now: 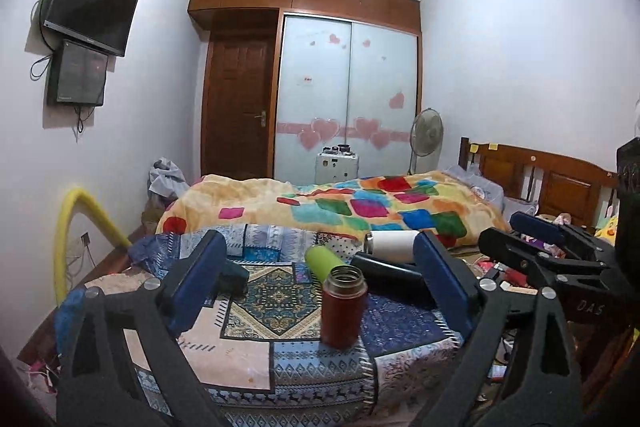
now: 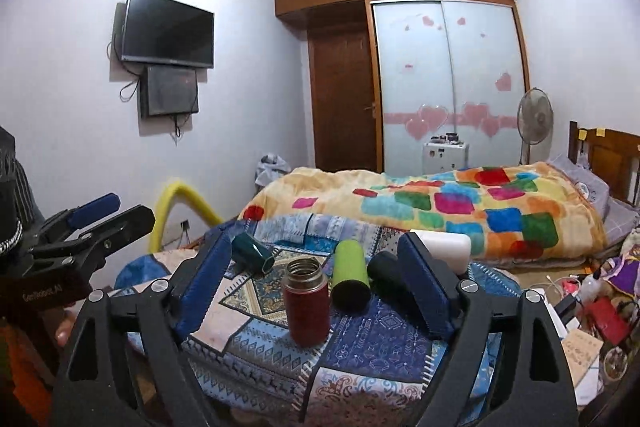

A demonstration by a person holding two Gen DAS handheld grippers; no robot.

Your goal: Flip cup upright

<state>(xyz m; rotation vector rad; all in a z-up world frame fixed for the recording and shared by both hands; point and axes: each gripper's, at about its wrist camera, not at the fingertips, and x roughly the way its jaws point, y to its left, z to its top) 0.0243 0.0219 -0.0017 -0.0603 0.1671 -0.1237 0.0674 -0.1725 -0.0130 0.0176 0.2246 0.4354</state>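
A dark red cup (image 1: 343, 307) stands upright, mouth up, on a patterned cloth (image 1: 264, 307); it also shows in the right wrist view (image 2: 306, 301). Behind it lie a lime green cup (image 1: 322, 263) (image 2: 351, 279), a black cup (image 1: 386, 277) (image 2: 386, 273), a white cup (image 1: 394, 245) (image 2: 446, 247) and a dark teal cup (image 1: 232, 277) (image 2: 253, 251), all on their sides. My left gripper (image 1: 320, 287) is open and empty, its fingers either side of the cups. My right gripper (image 2: 320, 287) is open and empty too. The right gripper also shows at the right of the left wrist view (image 1: 532, 239).
The cloth covers a small raised surface in front of a bed with a colourful blanket (image 1: 360, 203). A yellow foam tube (image 1: 80, 223) stands at the left. Clutter lies on the floor at the right (image 2: 592, 307). A wardrobe (image 1: 344, 99) and door (image 1: 236, 107) are far back.
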